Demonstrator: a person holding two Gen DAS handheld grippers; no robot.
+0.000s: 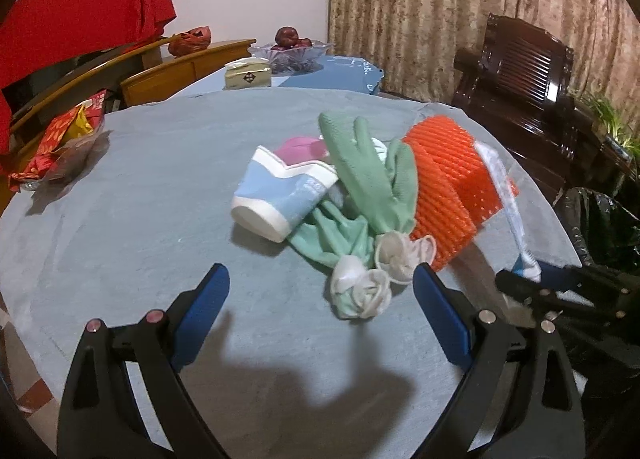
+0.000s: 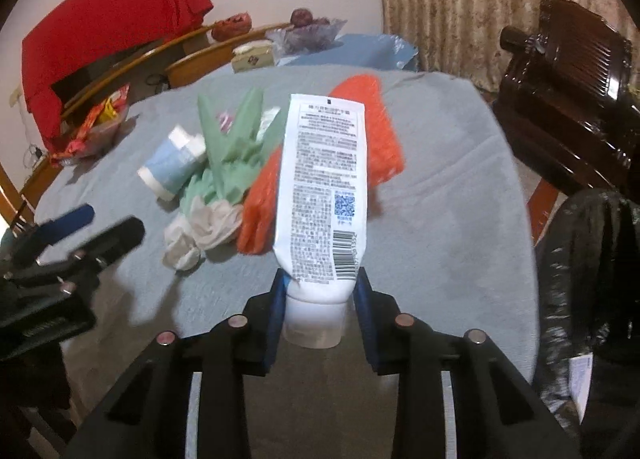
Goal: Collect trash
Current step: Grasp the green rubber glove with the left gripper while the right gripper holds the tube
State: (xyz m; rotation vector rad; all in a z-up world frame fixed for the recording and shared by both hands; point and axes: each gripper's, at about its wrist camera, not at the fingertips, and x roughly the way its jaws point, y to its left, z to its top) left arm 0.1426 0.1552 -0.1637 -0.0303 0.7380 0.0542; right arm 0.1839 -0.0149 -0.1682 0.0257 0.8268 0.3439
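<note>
Your right gripper (image 2: 320, 299) holds a white tube (image 2: 322, 195) by its cap end, blue fingers (image 2: 276, 319) closed against both sides of the neck, the tube standing up the middle of the right wrist frame with its printed back, QR code and barcode facing the lens. Only this view shows that print; in the left wrist view the same tube (image 1: 516, 227) appears as a blurred white strip at centre right, running down to the right gripper (image 1: 532, 277) at the frame's edge.

Your left gripper (image 1: 320, 291) hangs over the grey-covered counter (image 1: 140, 187) with its fingers (image 1: 204, 311) spread wide and nothing between them. The right wrist view catches it at far left (image 2: 86, 225), blurred.

The rest of the trash lies heaped mid-counter: a blue-and-white cup (image 1: 280, 195) on its side, green gloves (image 1: 368, 183) with white knotted ends draped beside it, and orange netting (image 1: 448, 187) touching them on the right. A pink scrap (image 1: 300, 149), clear in the left wrist view, is nearly hidden in the other.

A black bag (image 2: 588, 271) fills the right edge of the right wrist frame, just off the counter. A snack bowl (image 1: 64, 147) sits at the counter's left edge.
</note>
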